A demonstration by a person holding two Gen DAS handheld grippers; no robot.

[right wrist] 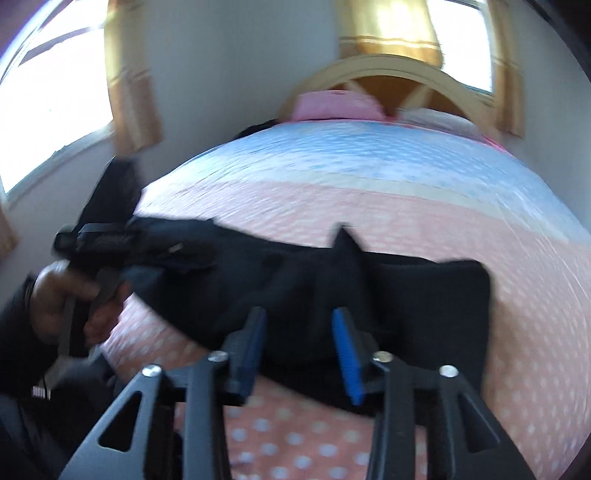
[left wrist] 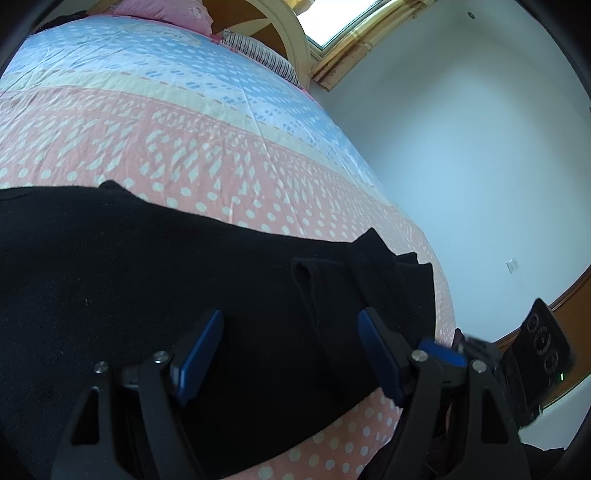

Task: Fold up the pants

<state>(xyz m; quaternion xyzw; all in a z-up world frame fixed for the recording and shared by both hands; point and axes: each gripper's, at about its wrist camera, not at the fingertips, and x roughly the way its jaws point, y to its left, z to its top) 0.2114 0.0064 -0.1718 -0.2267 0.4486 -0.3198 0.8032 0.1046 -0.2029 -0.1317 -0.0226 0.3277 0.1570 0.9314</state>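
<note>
Black pants lie spread across the near end of a bed; in the right wrist view the pants stretch from left to right. My left gripper is open, its blue pads just above the cloth near a folded ridge. My right gripper is open over the near edge of the pants, holding nothing. The right wrist view is blurred by motion. The left gripper's body and the hand holding it show at the left of that view, over the pants' left end.
The bed has a pink and blue dotted quilt, pink pillows and a curved wooden headboard. A white wall runs along the bed's right side. Windows with yellow curtains stand behind and to the left.
</note>
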